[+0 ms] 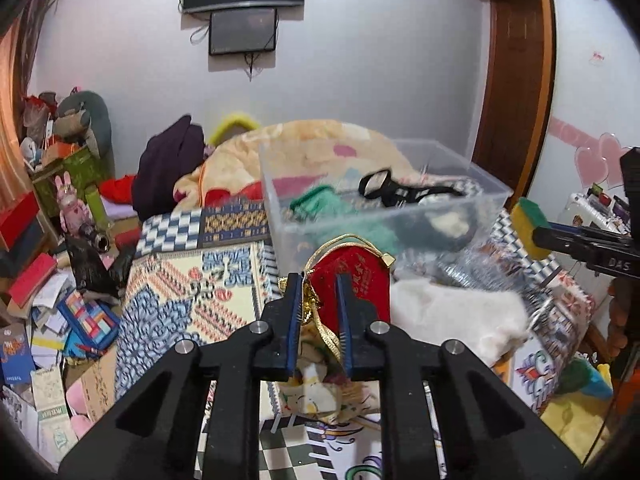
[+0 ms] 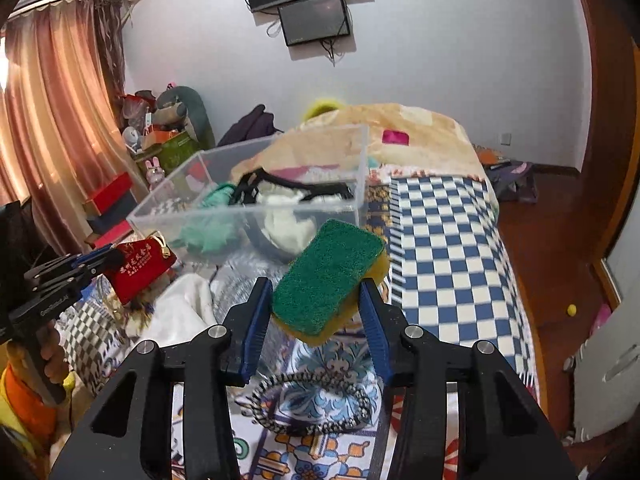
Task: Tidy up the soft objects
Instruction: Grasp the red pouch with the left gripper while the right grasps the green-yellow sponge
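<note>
My left gripper is shut on a red pouch with a gold cord, held above the bed in front of the clear plastic bin. My right gripper is shut on a green and yellow sponge, held just before the bin's near wall. The sponge also shows at the right of the left wrist view; the pouch shows at the left of the right wrist view. The bin holds a green fluffy item, a black strap item and white stuffing.
A white fluffy cloth lies on the patterned bedspread right of the pouch. A black-and-white coiled cord lies below the right gripper. A beige blanket is heaped behind the bin. Boxes and papers clutter the floor at left.
</note>
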Available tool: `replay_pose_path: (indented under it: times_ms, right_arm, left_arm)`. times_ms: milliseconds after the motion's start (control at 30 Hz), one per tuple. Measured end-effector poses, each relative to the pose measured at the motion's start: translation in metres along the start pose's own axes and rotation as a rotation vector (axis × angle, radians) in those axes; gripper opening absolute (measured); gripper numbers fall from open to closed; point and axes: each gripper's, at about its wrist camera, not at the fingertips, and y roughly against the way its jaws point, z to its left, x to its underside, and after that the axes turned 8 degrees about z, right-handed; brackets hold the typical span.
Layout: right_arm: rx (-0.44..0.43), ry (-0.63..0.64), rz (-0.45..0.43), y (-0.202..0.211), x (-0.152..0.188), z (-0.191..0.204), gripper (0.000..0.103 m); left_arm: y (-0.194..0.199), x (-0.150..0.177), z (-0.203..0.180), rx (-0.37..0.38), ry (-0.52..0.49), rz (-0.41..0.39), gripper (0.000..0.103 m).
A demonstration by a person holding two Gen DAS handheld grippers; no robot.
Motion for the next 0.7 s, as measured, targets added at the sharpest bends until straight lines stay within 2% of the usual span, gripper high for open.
replay_pose_path:
  times_ms: [333,700]
  right_arm:
    - [-0.028,0.048,-0.074,0.004,-0.035,0.020,0.041]
    - [-0.061,0.097,-0.091,-0.018,-0.074,0.036,0.041]
  left_arm:
    - [0.027,-0.035,-0.006,-0.004,0.007,-0.105,0.016]
    - [-0.001,-0.071,-0.001,-0.022,0.053,-0.124,0.017]
